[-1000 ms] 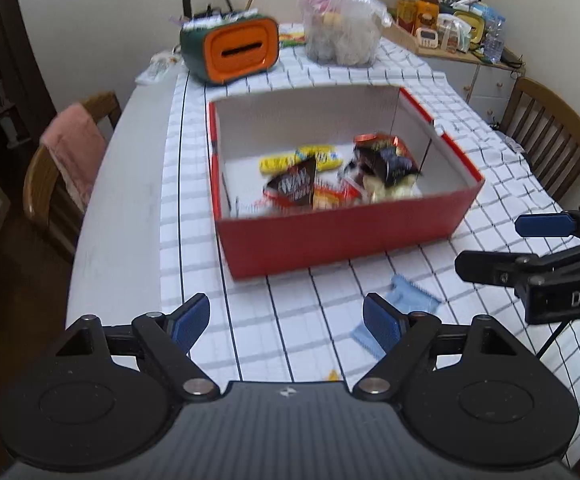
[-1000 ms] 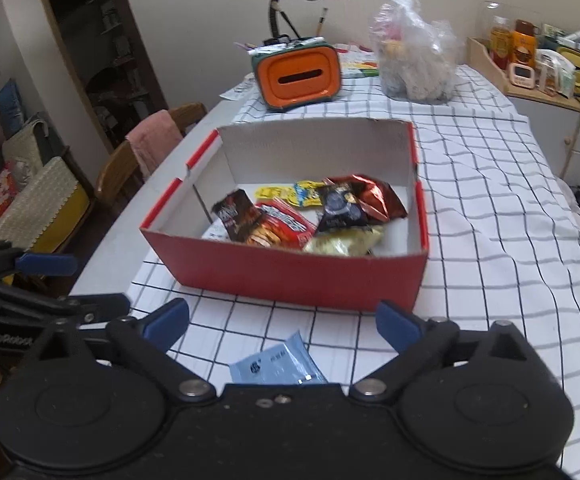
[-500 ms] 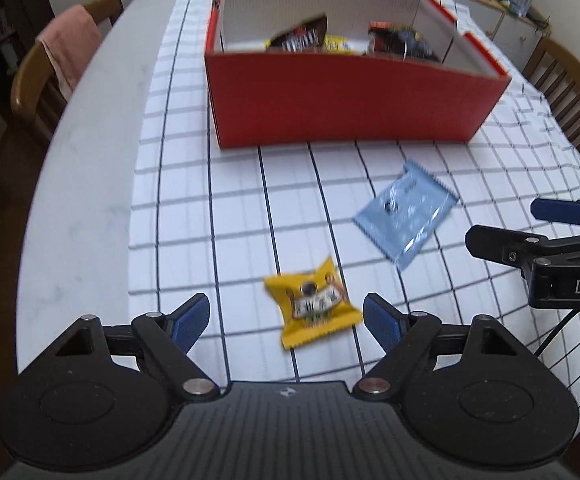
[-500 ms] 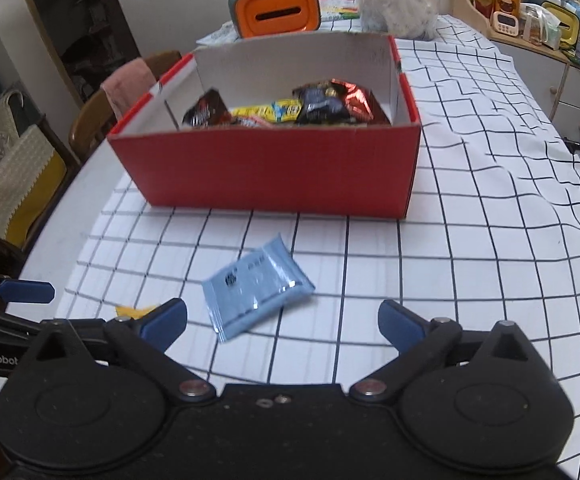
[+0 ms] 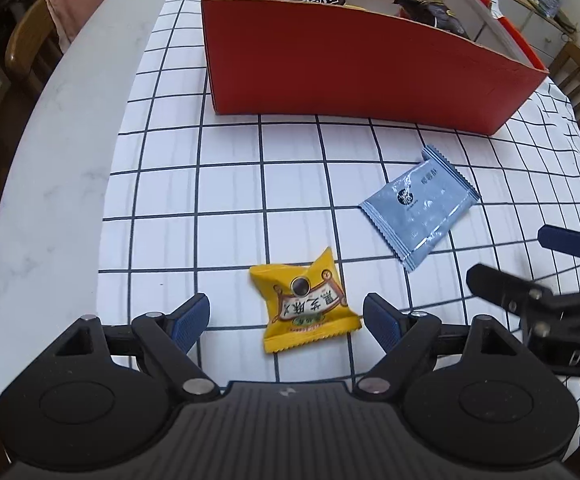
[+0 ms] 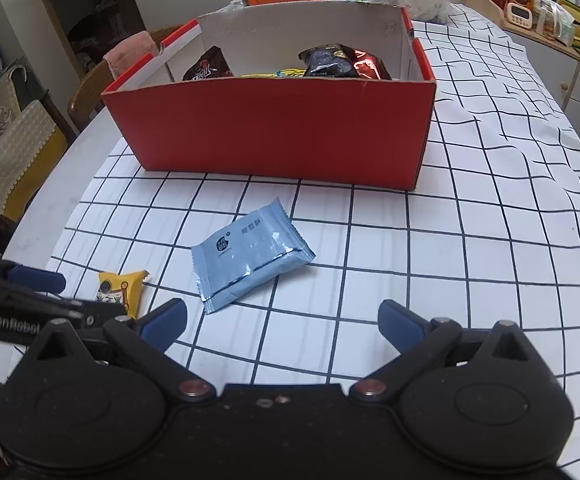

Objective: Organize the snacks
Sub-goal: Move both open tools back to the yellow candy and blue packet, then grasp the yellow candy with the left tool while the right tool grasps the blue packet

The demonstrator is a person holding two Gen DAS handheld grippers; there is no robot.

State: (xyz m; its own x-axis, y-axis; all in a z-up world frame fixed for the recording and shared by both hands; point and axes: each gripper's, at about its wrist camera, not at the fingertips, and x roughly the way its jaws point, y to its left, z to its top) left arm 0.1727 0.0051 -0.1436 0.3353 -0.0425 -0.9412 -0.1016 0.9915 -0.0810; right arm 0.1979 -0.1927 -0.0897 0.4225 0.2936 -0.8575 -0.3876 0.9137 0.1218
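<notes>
Snacks left out, a yellow packet (image 5: pixel 305 308) and a blue packet (image 6: pixel 246 258), lie flat before the red box (image 5: pixel 354 76), both likely light, crinkly and slippery, best pinched across the puffed middle by the left tongs (image 5: pixel 286 318) and right tongs (image 6: pixel 281 322), both spread and empty.

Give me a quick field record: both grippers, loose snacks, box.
left gripper: open, yellow packet lies between its fingers, untouched
right gripper: open, empty, blue packet just ahead of it
loose snacks: two, both flat on the checked cloth
red box: behind both packets, several snacks already inside
</notes>
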